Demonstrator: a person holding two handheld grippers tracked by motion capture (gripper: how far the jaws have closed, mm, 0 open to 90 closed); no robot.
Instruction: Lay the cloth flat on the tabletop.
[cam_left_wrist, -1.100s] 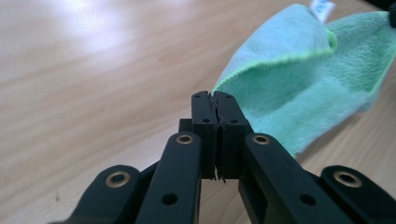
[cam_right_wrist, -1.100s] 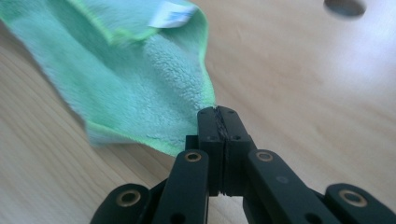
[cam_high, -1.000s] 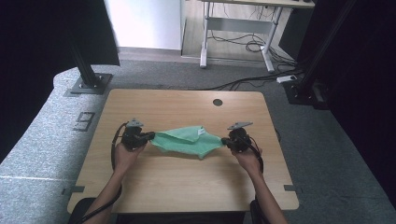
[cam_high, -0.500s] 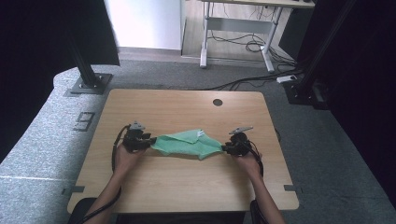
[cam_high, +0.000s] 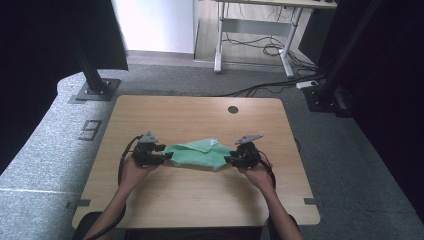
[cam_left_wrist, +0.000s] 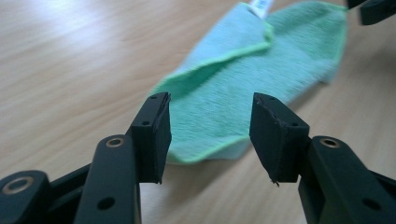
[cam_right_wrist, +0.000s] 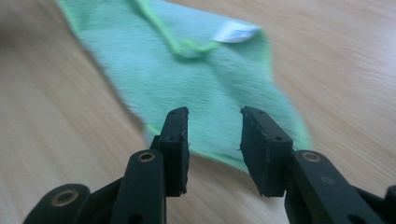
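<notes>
From the high view, the green cloth (cam_high: 197, 155) lies folded on the wooden table (cam_high: 200, 200), a little toward the person's side of the middle, and both tools have drawn back toward the person since a second ago, when they stood farther up the table with the cloth stretched between them; the cloth has come down with them and now sits flat and slack, which suggests that a fold has just been laid and let go. The left gripper (cam_high: 166, 155) sits at the cloth's left end and the right gripper (cam_high: 227, 159) at its right end, each held low by a hand whose forearm comes up from the near edge, wrists turned inward so the tools face one another across the cloth. In the left gripper view, the left gripper (cam_left_wrist: 210, 128) has its jaws spread wide with nothing between them, hovering just short of the cloth's near folded edge, while the cloth (cam_left_wrist: 261, 79) runs away toward the other tool at the top right corner. In the right gripper view, the right gripper (cam_right_wrist: 214, 144) also stands parted, more narrowly, its tips above the near hem of the cloth (cam_right_wrist: 196, 79) without pinching it; a white label (cam_right_wrist: 233, 31) shows at the far corner. My reading is that the next grasp is not yet made.
</notes>
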